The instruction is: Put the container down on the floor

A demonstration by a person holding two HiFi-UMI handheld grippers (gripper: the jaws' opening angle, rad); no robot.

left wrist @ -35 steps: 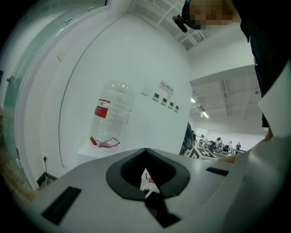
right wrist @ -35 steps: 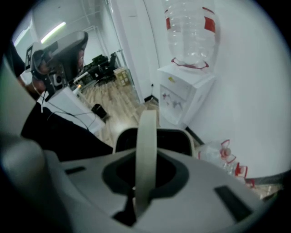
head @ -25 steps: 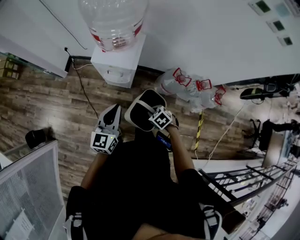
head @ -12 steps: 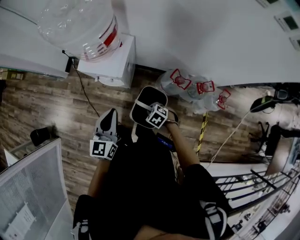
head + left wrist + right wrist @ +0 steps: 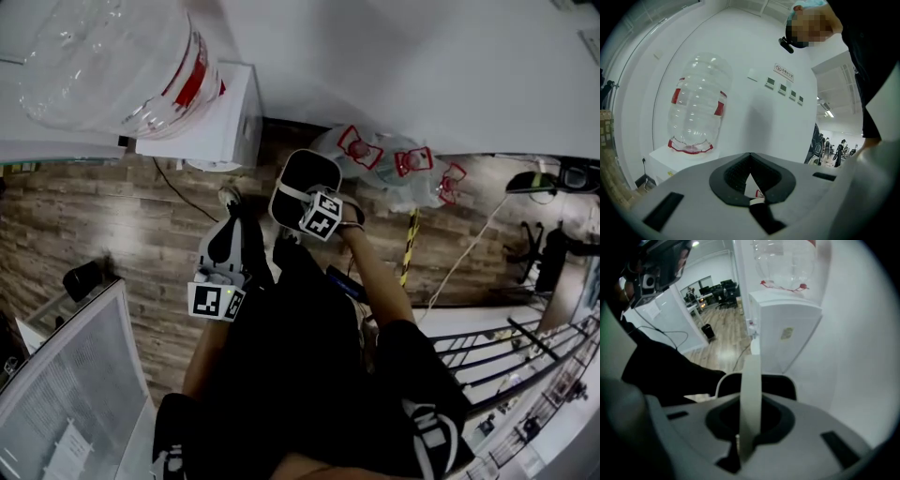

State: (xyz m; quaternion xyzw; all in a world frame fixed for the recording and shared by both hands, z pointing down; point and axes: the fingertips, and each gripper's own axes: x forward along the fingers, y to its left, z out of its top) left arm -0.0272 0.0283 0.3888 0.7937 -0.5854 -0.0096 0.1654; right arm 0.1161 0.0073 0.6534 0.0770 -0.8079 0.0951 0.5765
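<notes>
The container's (image 5: pixel 305 183) walls and base are hidden below its pale rim in the head view, and the right gripper's (image 5: pixel 317 211) marker cube covers its near edge. Whether the base touches the wooden floor (image 5: pixel 112 216) cannot be determined. The container hangs mouth-up just beyond the person's body, right of the water dispenser (image 5: pixel 211 117). Its long axis runs near to far, with the far end leaning right. Only the right gripper view shows the grip: the jaws of the right gripper (image 5: pixel 750 420) are clamped on the pale handle (image 5: pixel 751 394), above the rim (image 5: pixel 787 383). Only the left gripper view shows the left gripper (image 5: pixel 750 161) closed, with nothing between its jaws. In the head view, the left gripper (image 5: pixel 225 239) sits left of the container.
</notes>
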